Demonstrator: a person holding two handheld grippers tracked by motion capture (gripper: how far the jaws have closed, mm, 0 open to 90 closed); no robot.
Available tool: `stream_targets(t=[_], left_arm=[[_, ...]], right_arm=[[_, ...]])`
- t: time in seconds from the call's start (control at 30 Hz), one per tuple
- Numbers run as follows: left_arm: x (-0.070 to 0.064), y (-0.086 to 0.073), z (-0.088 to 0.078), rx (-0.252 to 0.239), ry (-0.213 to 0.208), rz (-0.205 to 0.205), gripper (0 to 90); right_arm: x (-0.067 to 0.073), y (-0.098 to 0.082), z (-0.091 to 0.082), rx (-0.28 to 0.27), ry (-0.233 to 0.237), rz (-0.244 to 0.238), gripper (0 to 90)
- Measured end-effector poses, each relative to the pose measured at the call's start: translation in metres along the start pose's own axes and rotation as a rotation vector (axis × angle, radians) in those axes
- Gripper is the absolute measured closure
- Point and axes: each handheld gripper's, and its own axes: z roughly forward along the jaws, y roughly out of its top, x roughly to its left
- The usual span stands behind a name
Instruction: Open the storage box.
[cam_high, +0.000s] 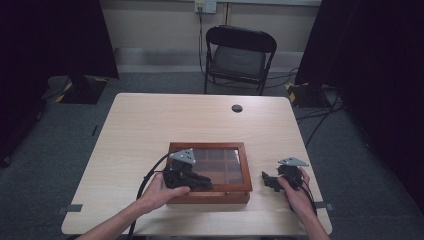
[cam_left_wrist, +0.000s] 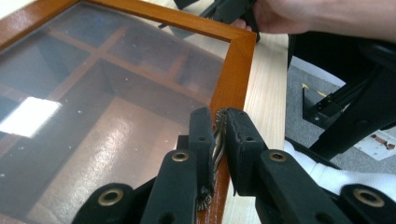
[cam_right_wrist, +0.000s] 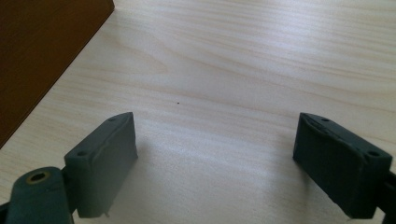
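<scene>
On the left, the left gripper (cam_left_wrist: 218, 140) was clenched on a small metal clasp (cam_left_wrist: 217, 140) at the near edge of the box (cam_high: 209, 195), which sat toward the near side of the table (cam_high: 150, 125); the step in hand looked like opening the lid, and the next move would call for lifting it by that clasp. The box was reddish-brown wood with a glass lid (cam_left_wrist: 93, 93) showing empty compartments. To the right, the right gripper (cam_right_wrist: 215, 163) rested released beside it, holding nothing

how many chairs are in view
1: a black folding metal chair stands on the grey floor beyond the far edge of the light wooden table. Others may be hidden in the dark sides.
</scene>
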Motion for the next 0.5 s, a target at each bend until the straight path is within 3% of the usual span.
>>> stream_targets(t=[0.5], left_arm=[[0.0, 0.012, -0.008, 0.003, 0.003, -0.034, 81.0]], right_arm=[[0.0, 0.0, 0.0, 0.0, 0.0, 0.0, 12.6]])
